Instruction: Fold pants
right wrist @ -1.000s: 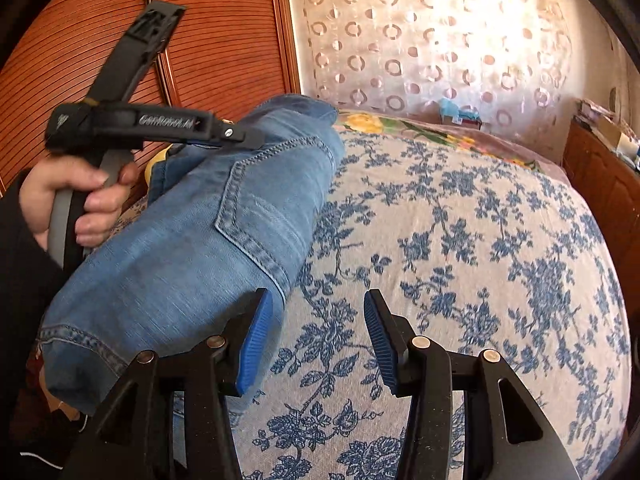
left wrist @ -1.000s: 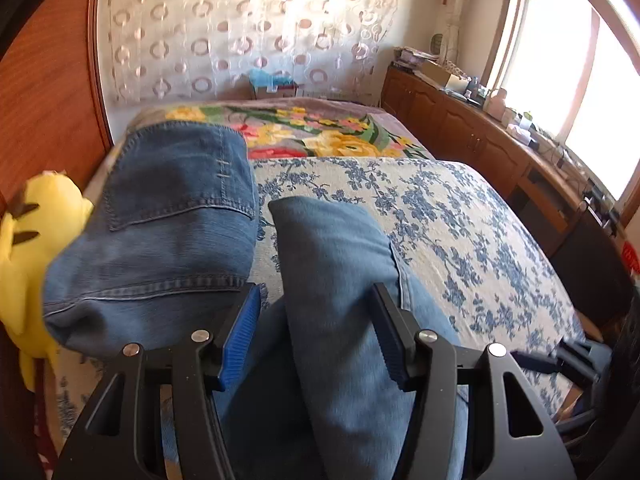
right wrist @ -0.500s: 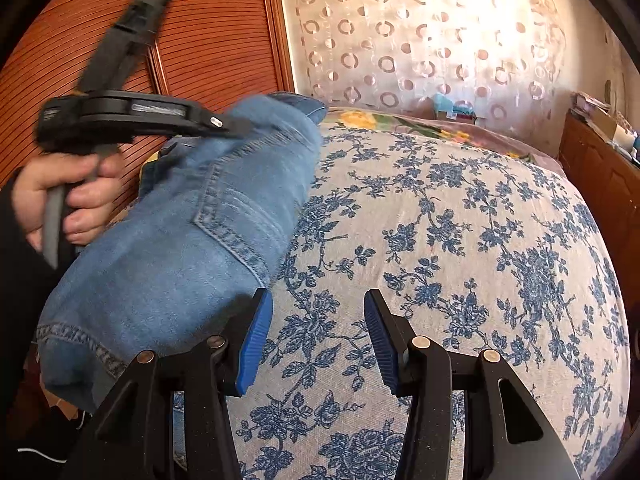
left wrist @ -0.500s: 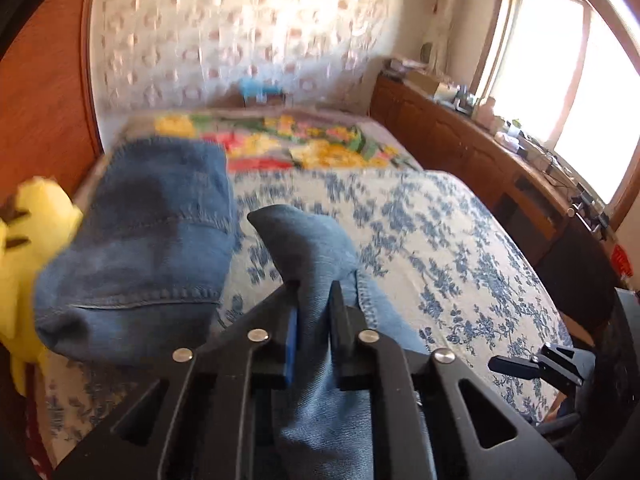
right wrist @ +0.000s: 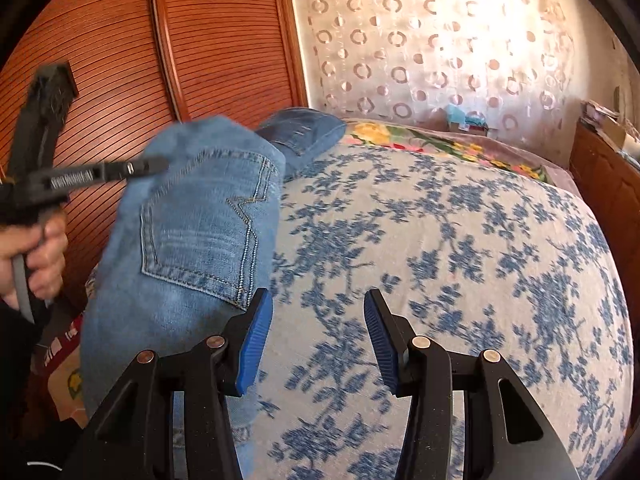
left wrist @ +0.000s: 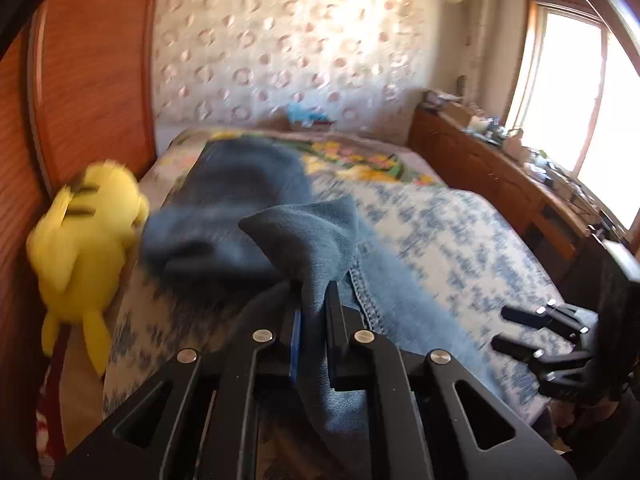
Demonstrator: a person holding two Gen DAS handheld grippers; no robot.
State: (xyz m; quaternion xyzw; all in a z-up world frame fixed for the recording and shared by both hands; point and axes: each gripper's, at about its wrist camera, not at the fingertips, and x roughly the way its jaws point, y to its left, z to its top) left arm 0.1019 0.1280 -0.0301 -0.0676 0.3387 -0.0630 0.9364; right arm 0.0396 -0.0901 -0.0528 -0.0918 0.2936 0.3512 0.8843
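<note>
Left hand-held gripper (left wrist: pixel 314 300) clamped on jeans (right wrist: pixel 192 240), lifting a fold, probably waistband end. Right hand-held gripper (right wrist: pixel 316 336) apart, empty, over bed (right wrist: pixel 460 240). Next: carry fold toward far edge.

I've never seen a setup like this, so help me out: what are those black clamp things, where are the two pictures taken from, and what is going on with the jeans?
No robot here: a person holds a two-finger clamp in each hand, and each clamp carries a wide-angle camera looking along its fingers. One picture comes from the left gripper, the other from the right gripper. In the right-hand view you can see the person's hand on the left tool's handle. The jeans lie on a bed with a blue-flowered bedspread, beside a yellow plush toy. The left gripper is shut on a fold of denim and holds it raised off the bed. The right gripper is open and empty, above the bedspread. The left view is blurred.
</note>
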